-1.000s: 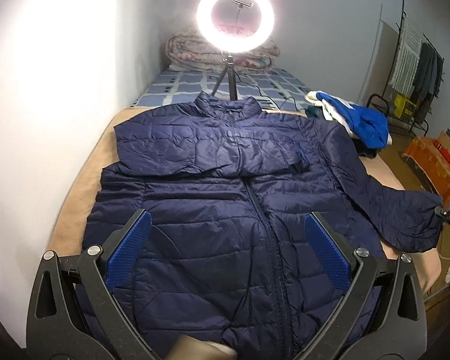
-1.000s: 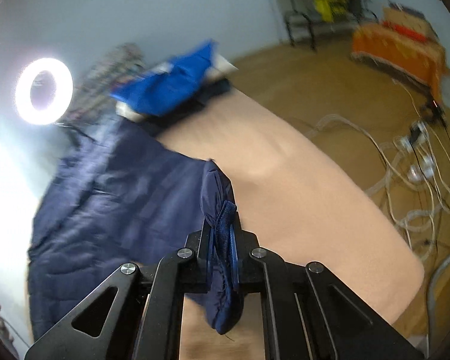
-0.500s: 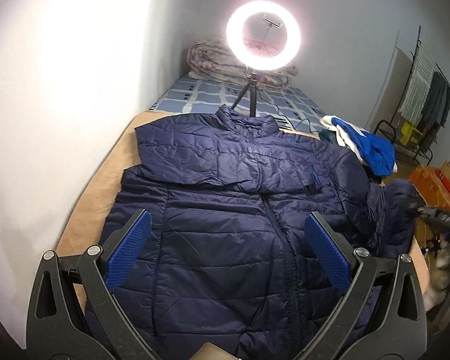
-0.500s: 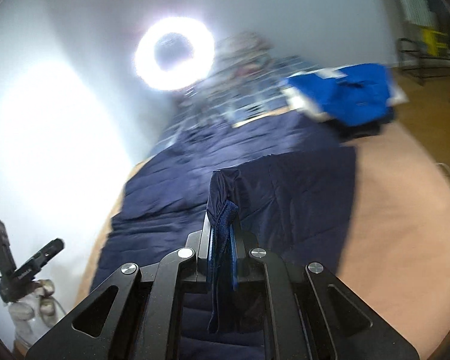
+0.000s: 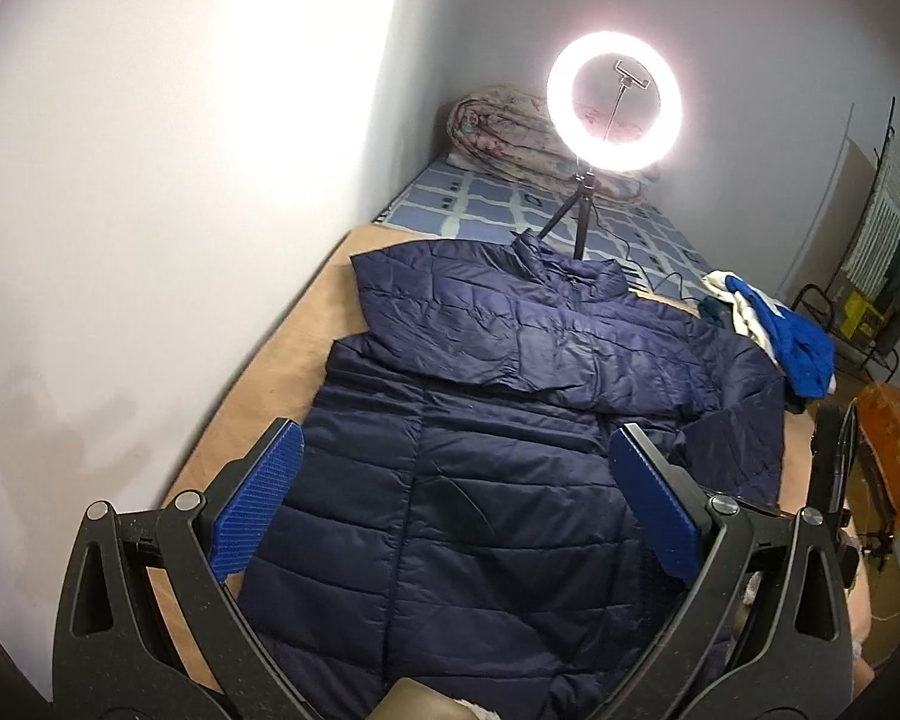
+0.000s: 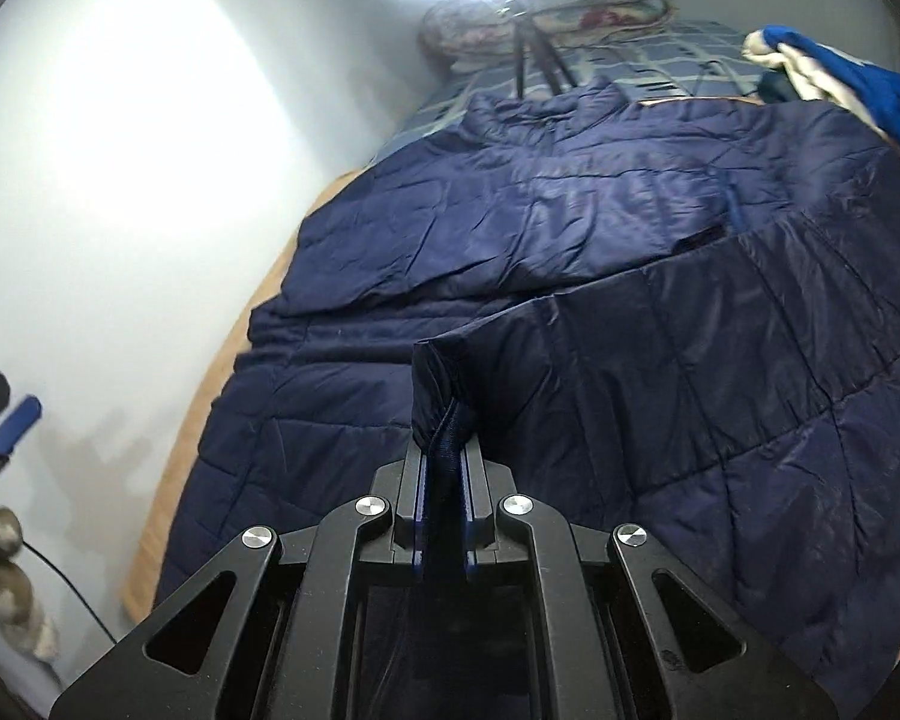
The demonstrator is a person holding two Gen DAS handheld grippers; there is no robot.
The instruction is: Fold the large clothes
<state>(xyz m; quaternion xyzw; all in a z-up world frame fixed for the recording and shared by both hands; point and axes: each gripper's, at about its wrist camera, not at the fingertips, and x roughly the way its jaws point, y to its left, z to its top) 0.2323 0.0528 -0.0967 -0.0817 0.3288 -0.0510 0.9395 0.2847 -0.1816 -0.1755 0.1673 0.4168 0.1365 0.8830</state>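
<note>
Over the jacket [image 6: 342, 420], sleeve cuff [image 6: 438, 396] now carried inward, right gripper [image 6: 444, 480] clamped.

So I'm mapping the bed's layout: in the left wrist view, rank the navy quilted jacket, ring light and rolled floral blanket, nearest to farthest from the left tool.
1. Navy quilted jacket, directly beneath the left tool.
2. Ring light, beyond the collar.
3. Rolled floral blanket, against the far wall.

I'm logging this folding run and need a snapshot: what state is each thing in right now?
Navy jacket: zipped, flat on the bed, one sleeve folded across the chest.
Right sleeve cuff: pinched, lifted over the jacket.
Right gripper: shut on the cuff.
Left gripper: open, empty.
Ring light: on.
Blue garment: crumpled.
</note>
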